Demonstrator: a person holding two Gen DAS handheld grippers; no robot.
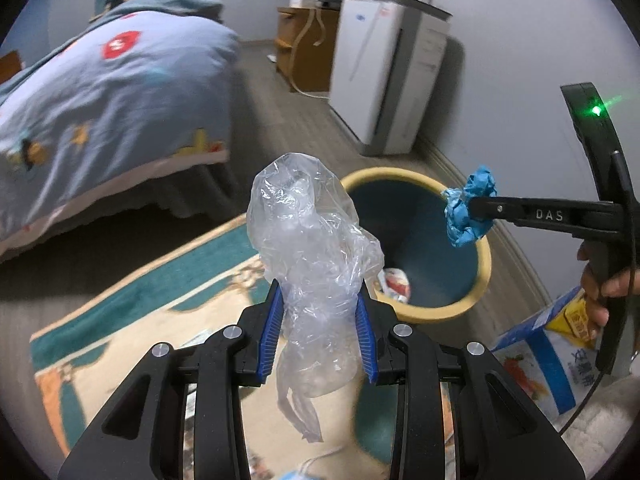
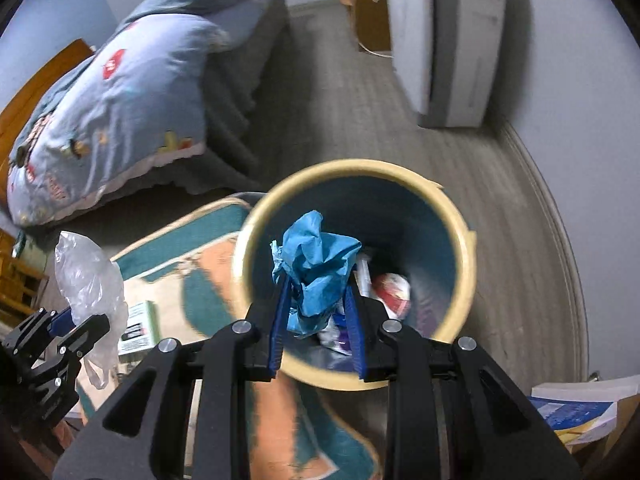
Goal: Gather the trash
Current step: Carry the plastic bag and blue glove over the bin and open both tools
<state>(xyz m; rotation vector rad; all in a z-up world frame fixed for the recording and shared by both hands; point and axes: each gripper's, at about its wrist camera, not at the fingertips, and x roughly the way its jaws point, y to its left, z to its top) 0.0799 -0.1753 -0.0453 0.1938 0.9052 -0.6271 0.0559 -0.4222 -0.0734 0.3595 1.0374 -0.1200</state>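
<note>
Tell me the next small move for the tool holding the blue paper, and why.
Probably open the right tool and let go. In its own view the crumpled blue paper hangs over the mouth of the trash bin, where other trash already lies. The left tool, gripping the clear plastic bag, looks short of the rim, so it should follow.

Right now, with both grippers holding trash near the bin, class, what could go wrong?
1. The crumpled clear plastic bag in the left gripper sits beside the yellow-rimmed teal bin, over the patterned rug; released here, it may miss.
2. The crumpled blue paper in the right gripper might snag when released.
</note>
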